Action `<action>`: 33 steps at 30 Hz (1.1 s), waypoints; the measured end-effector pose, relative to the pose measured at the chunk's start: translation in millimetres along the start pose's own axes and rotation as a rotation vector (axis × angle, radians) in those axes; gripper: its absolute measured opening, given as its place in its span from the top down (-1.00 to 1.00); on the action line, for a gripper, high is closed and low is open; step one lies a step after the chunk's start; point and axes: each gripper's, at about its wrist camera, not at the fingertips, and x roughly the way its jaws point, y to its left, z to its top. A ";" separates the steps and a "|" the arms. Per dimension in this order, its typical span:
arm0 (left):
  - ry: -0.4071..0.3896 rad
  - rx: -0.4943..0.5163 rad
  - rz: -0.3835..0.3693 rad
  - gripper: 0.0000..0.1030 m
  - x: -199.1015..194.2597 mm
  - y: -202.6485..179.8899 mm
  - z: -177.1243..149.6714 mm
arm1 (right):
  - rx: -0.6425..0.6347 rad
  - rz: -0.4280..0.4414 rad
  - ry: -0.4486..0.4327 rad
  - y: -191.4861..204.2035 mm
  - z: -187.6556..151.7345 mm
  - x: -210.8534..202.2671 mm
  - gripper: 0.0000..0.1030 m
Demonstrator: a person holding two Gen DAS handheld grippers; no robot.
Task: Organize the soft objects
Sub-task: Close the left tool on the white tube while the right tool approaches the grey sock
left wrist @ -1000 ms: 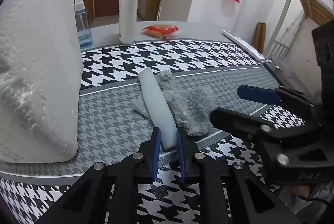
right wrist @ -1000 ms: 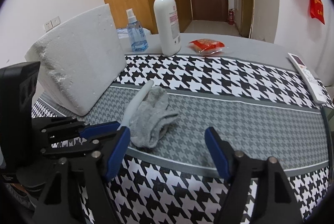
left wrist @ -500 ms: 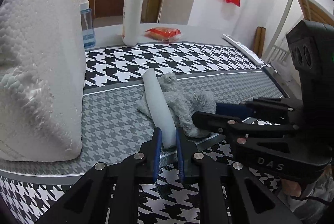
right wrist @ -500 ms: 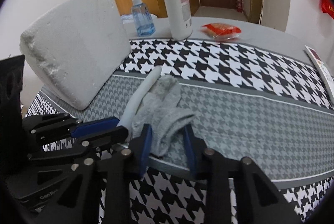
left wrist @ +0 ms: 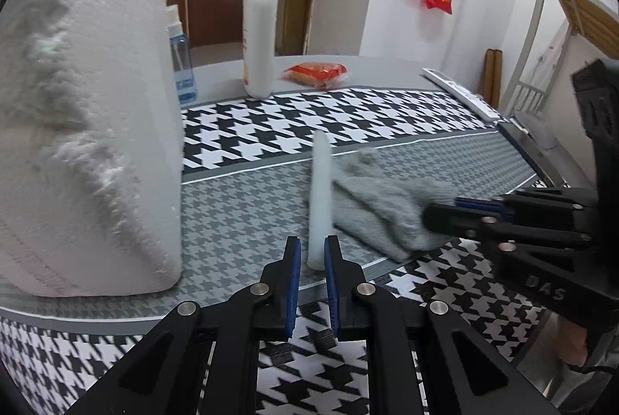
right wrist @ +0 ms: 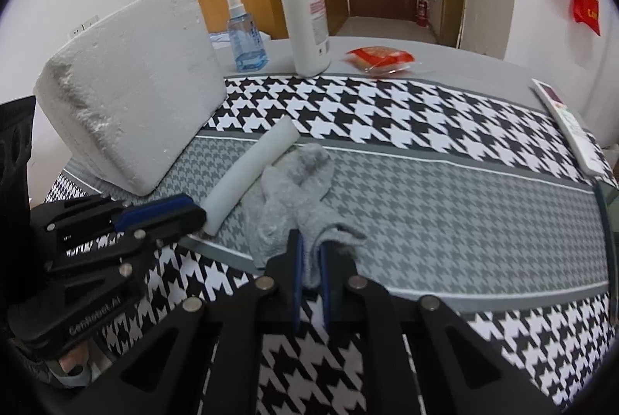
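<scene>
A pale foam tube point(left wrist: 320, 198) lies on the houndstooth cloth, its near end between the pads of my left gripper point(left wrist: 312, 260), which is shut on it. A grey sock point(left wrist: 383, 206) lies crumpled beside the tube on the right. My right gripper point(right wrist: 309, 272) is shut on the sock's point(right wrist: 294, 198) near edge. In the right wrist view the tube point(right wrist: 251, 175) runs diagonally and the left gripper point(right wrist: 193, 214) holds its near end. In the left wrist view the right gripper point(left wrist: 445, 212) reaches in from the right.
A large white foam block point(left wrist: 85, 128) stands at the left. At the back are a white pump bottle point(left wrist: 259, 36), a blue spray bottle point(right wrist: 243, 36), a red snack packet point(left wrist: 315, 72) and a remote point(right wrist: 572, 128). The table edge point(left wrist: 77, 322) is near.
My right gripper has moved in from the right and shut on the sock's near edge. My left gripper has stayed shut on the tube, which has turned more upright in view.
</scene>
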 end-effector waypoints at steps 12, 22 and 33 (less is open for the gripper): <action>-0.010 0.034 0.003 0.27 -8.4 -7.1 -0.2 | -0.010 -0.076 0.001 -10.5 -18.1 -24.2 0.76; 0.013 0.072 0.005 0.04 10.4 -12.6 9.4 | -0.017 -0.077 -0.060 -14.0 -29.1 -34.8 -0.17; 0.070 0.060 -0.020 0.05 26.8 -9.5 10.8 | -0.039 -0.063 -0.054 -9.6 -24.3 -24.6 -0.17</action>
